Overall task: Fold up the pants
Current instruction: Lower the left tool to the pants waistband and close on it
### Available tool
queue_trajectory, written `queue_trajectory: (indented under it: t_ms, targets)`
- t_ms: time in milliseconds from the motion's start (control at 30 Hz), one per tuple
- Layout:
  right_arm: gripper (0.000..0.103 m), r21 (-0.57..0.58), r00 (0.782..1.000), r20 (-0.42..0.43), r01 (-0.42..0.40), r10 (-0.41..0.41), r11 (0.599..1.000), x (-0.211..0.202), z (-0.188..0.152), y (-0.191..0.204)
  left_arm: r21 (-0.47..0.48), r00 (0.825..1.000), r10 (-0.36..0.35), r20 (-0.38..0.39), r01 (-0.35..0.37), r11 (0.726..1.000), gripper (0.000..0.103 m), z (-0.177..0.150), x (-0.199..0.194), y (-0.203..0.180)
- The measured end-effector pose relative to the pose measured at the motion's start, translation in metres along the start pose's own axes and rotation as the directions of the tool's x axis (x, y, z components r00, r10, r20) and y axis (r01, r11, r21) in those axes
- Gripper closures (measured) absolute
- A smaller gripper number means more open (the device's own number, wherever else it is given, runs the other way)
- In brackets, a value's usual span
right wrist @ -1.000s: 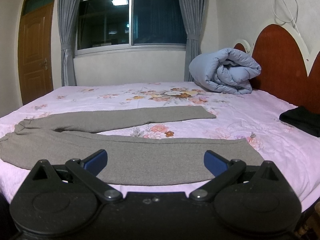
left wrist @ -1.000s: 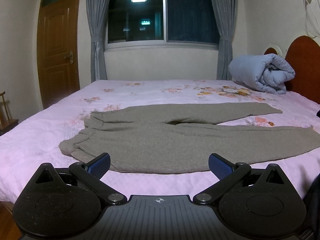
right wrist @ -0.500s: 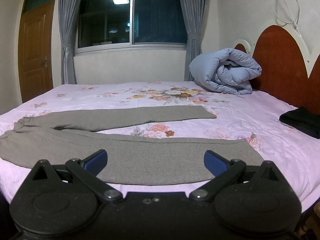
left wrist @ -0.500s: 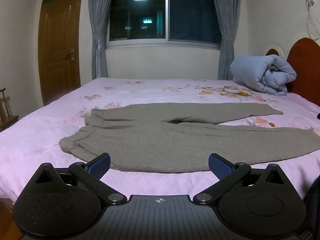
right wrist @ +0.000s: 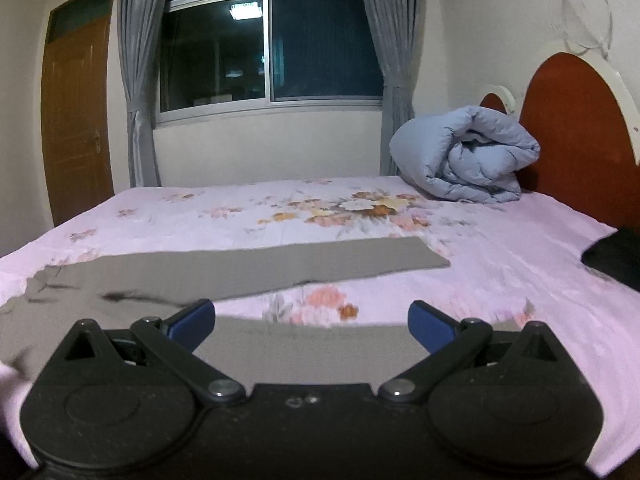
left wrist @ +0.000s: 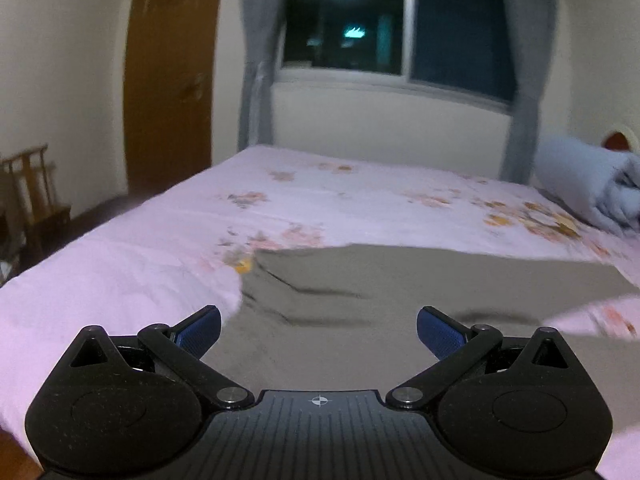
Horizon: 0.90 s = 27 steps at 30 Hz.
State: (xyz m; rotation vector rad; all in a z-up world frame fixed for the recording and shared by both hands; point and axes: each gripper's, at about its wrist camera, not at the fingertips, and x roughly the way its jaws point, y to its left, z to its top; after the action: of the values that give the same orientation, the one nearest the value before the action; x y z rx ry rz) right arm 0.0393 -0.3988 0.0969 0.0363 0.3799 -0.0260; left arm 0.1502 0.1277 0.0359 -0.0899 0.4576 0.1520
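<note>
Grey-brown pants [left wrist: 400, 292] lie flat on the pink floral bed [left wrist: 120, 264], waist to the left, legs spread to the right. My left gripper [left wrist: 319, 330] is open and empty, just above the waist end. My right gripper [right wrist: 311, 326] is open and empty, above the near leg [right wrist: 304, 346]. The far leg [right wrist: 256, 270] stretches behind it, its cuff to the right. The near leg's cuff is hidden behind my right gripper.
A rolled blue duvet [right wrist: 464, 156] sits by the red headboard [right wrist: 580, 136] at the far right. A dark garment [right wrist: 616, 260] lies at the bed's right edge. A wooden chair [left wrist: 36, 192] and door [left wrist: 168, 72] stand to the left. A curtained window [right wrist: 268, 48] is behind the bed.
Both grippers have moved forward and closer to the pants, which now fill more of each view. The left view has swung toward the waist end. Both stay open.
</note>
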Motion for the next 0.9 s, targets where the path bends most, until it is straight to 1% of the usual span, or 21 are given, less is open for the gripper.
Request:
queue_trajectory:
  t_ms: [100, 133, 233, 300, 367, 467, 533, 633, 700, 733, 833, 867, 900]
  targets:
    - [0.006, -0.006, 1.000, -0.004, -0.012, 0.012, 1.000, 0.024, 0.017, 0.004, 0.024, 0.998, -0.015, -0.060, 0.016, 1.000, 0.000, 0.029, 0.050, 0.024]
    - [0.006, -0.009, 1.000, -0.005, -0.015, 0.014, 1.000, 0.033, 0.022, 0.006, 0.037, 0.997, -0.001, -0.081, 0.004, 0.999, 0.000, 0.036, 0.068, 0.030]
    - [0.006, -0.010, 1.000, -0.011, -0.021, 0.021, 1.000, 0.058, 0.034, 0.015, 0.037, 0.988, -0.025, -0.152, 0.031, 0.999, 0.000, 0.048, 0.118, 0.047]
    - [0.006, -0.016, 1.000, -0.018, -0.018, 0.018, 1.000, 0.074, 0.040, 0.022, 0.020, 0.981, -0.046, -0.188, 0.050, 0.999, 0.000, 0.051, 0.154, 0.058]
    - [0.006, -0.022, 0.999, -0.029, -0.014, 0.014, 1.000, 0.090, 0.040, 0.032, -0.011, 0.973, -0.096, -0.209, 0.096, 0.995, 0.000, 0.051, 0.186, 0.066]
    - [0.006, -0.028, 0.998, -0.063, -0.022, 0.020, 0.999, 0.113, 0.033, 0.046, -0.055, 0.963, -0.134, -0.234, 0.124, 0.991, 0.000, 0.051, 0.235, 0.074]
    - [0.006, -0.041, 0.996, -0.086, -0.027, 0.024, 0.999, 0.129, 0.030, 0.056, -0.054, 0.955, -0.151, -0.255, 0.142, 0.988, 0.000, 0.049, 0.267, 0.076]
    - [0.006, -0.073, 0.994, -0.109, -0.020, 0.012, 0.997, 0.152, 0.027, 0.069, -0.048, 0.932, -0.177, -0.317, 0.170, 0.984, 0.000, 0.040, 0.314, 0.078]
    - [0.006, -0.098, 0.994, -0.114, -0.011, -0.001, 0.995, 0.164, 0.027, 0.075, -0.035, 0.920, -0.180, -0.347, 0.179, 0.983, 0.002, 0.034, 0.333, 0.084]
    - [0.006, -0.112, 0.993, -0.116, -0.008, -0.005, 0.994, 0.168, 0.027, 0.078, -0.033, 0.917, -0.188, -0.351, 0.188, 0.982, 0.002, 0.031, 0.342, 0.086]
    - [0.006, -0.133, 0.992, -0.127, -0.013, -0.004, 0.991, 0.180, 0.024, 0.085, -0.062, 0.914, -0.234, -0.332, 0.226, 0.972, 0.006, 0.031, 0.356, 0.093]
    - [0.006, -0.132, 0.991, -0.131, -0.014, -0.003, 0.991, 0.183, 0.022, 0.086, -0.054, 0.914, -0.242, -0.325, 0.237, 0.970, 0.009, 0.031, 0.360, 0.094]
    - [0.006, -0.127, 0.991, -0.133, -0.016, -0.001, 0.992, 0.185, 0.021, 0.086, -0.045, 0.913, -0.250, -0.322, 0.249, 0.967, 0.010, 0.032, 0.364, 0.096]
